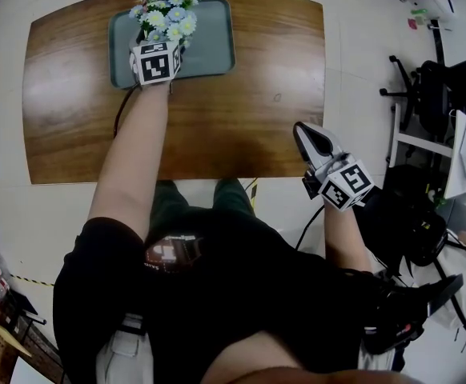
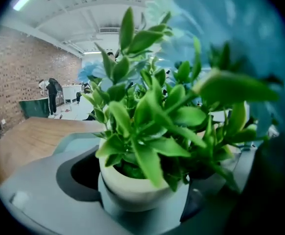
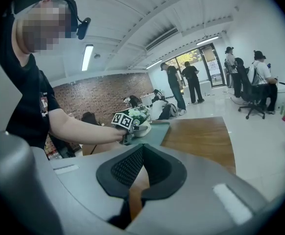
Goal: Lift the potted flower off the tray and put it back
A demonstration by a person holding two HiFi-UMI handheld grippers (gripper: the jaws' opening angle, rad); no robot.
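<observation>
Left gripper [image 1: 159,48] gapes around the potted flower [image 1: 167,10] on the tray [image 1: 213,50] — right gripper [image 1: 307,134] clenched, empty.

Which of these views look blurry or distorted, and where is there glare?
Left gripper view: strong fisheye curve; the potted flower fills the frame, its white pot sharp, the nearest leaves and blue blossoms at right smeared out of focus. Right gripper view: same curve, a bright ceiling light blown out. Head view: sharp, soft sheen on the table.

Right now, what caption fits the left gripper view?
Jaws set either side of a white pot of leafy greenery on its tray.
</observation>
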